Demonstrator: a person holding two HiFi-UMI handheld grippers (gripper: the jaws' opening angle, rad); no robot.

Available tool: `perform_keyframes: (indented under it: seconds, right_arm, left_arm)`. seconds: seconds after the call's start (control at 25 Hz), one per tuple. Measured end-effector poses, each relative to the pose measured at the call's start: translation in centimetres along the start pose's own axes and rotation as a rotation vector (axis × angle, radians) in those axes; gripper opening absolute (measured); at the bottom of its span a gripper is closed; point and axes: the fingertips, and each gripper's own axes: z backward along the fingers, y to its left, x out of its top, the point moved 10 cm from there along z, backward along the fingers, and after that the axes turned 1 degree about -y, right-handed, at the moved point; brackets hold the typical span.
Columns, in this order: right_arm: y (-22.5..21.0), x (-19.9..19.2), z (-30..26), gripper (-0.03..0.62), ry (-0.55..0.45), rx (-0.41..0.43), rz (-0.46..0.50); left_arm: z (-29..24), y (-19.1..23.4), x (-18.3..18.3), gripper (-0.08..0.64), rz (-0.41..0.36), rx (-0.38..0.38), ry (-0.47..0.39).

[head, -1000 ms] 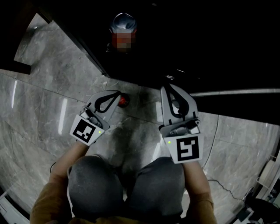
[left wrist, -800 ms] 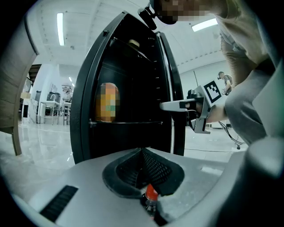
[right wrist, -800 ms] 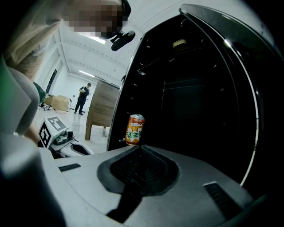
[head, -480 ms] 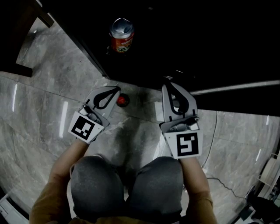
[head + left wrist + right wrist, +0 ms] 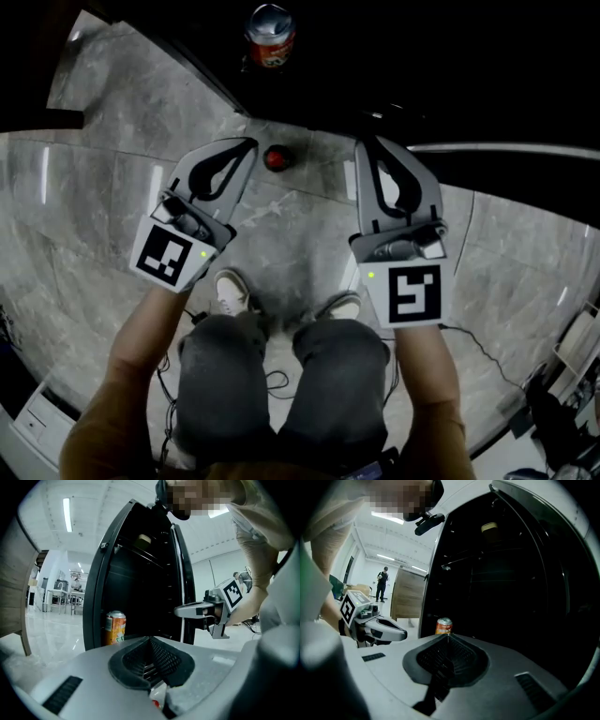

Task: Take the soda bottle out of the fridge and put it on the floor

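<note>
A small round red thing (image 5: 276,158), perhaps the soda bottle's cap seen from above, stands on the marble floor (image 5: 94,187) just before the open black fridge (image 5: 422,75); its body is too dark to make out. My left gripper (image 5: 246,148) is shut and empty, just left of it and well above the floor. My right gripper (image 5: 367,145) is shut and empty too, to its right. An orange can (image 5: 271,36) stands on the fridge's bottom. In the left gripper view the can (image 5: 115,627) lies beyond my shut left gripper (image 5: 151,641). The right gripper view shows the can (image 5: 443,626) past the shut right gripper (image 5: 449,639).
The fridge's interior (image 5: 506,583) is dark, with wire shelves. The person's shoes (image 5: 232,291) and loose cables (image 5: 272,380) are on the floor below me. A wooden panel (image 5: 407,597) stands left of the fridge, and a person (image 5: 383,583) stands far behind.
Both grippers have risen as the person straightened up from a crouch, knees giving way to standing legs and shoes. The can and the red thing have slid toward the picture's top.
</note>
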Motion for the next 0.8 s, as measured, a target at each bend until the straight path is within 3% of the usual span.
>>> perform_keyframes:
  seconds: [0.32, 0.52, 0.8]
  right_arm:
    - [-0.2, 6.9, 5.0, 0.003, 0.036, -0.027, -0.079]
    - [0.8, 10.1, 7.1, 0.003, 0.056, -0.013, -0.122]
    - [1.2, 17.7, 10.3, 0.003, 0.069, 0.021, -0.123]
  left_arm:
    - [2.7, -3.2, 7.6, 0.002, 0.03, -0.017, 0.056]
    - [5.0, -4.8, 11.6, 0.002, 0.055, 0.024, 0.07]
    - [7.8, -7.5, 19.7, 0.002, 0.061, 0.055, 0.079]
